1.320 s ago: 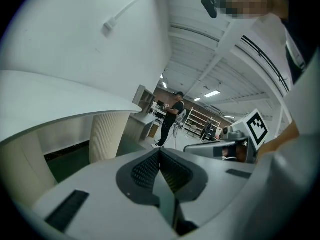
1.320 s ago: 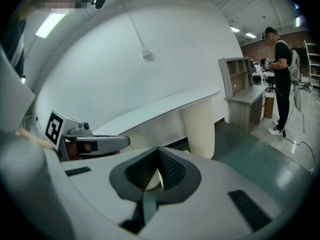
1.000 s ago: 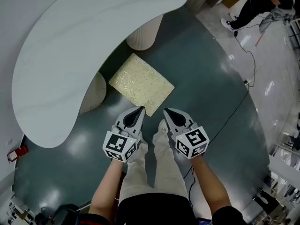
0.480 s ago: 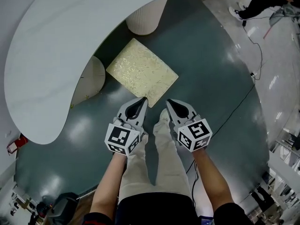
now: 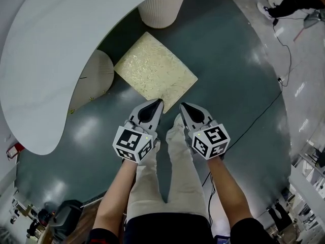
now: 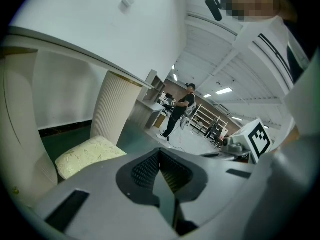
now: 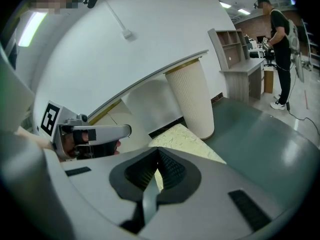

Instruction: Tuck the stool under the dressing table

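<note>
Setting: open lab hall, not a home.
Evidence: storage racks, ceiling strip lights, loose floor cable, person standing beside a workstation.

Stool: pale yellow cloth seat with a woven leaf pattern. Dressing table: smooth white top, faintly veined; 2 ribbed cream legs. Floor: glossy dark green. Left gripper and right gripper: matt grey plastic.
</note>
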